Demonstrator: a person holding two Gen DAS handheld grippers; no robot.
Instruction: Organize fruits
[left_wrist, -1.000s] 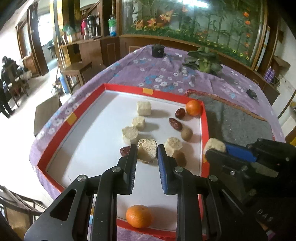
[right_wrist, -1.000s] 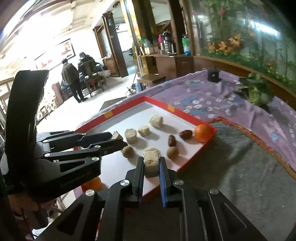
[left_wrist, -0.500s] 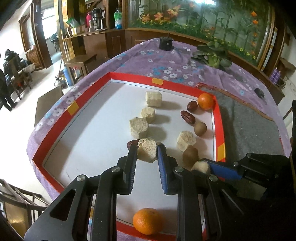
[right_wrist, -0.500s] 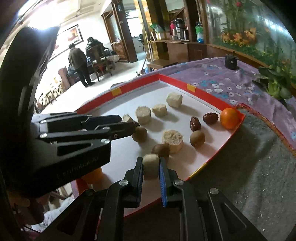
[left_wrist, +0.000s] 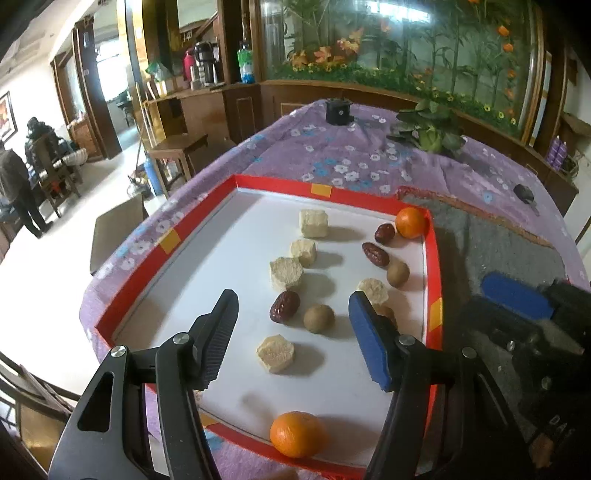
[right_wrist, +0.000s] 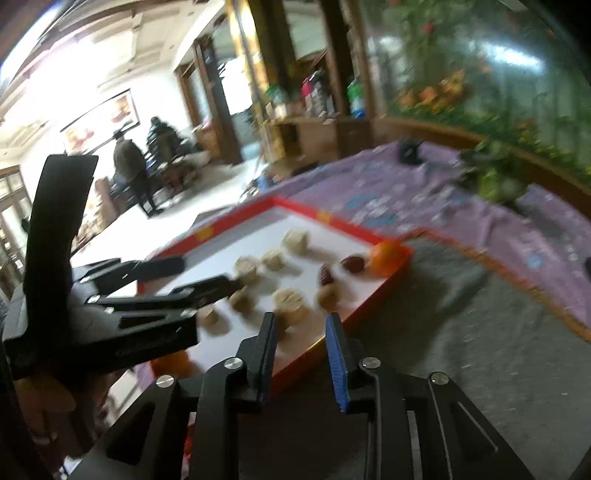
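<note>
Fingers of left gripper (left_wrist: 293, 317) spread wide and opening, nothing between the pads; pale chunk (left_wrist: 276, 353) lies free on the white floor of the red-rimmed tray (left_wrist: 436, 258) below them. Right gripper (right_wrist: 299, 343) jaws opening too, empty, over the tray's near edge. Dates, brown fruits, two oranges (left_wrist: 297, 434) rest in tray. Right view blurred.

We look down at a red-rimmed white tray (left_wrist: 435, 258) on a purple flowered tabletop (left_wrist: 354, 162). Our left tool (left_wrist: 293, 325) is opening above a pale cut chunk (left_wrist: 276, 353), not touching it. Oranges (left_wrist: 297, 434), dates (left_wrist: 283, 306) and small brown fruits (left_wrist: 319, 318) lie around.
</note>
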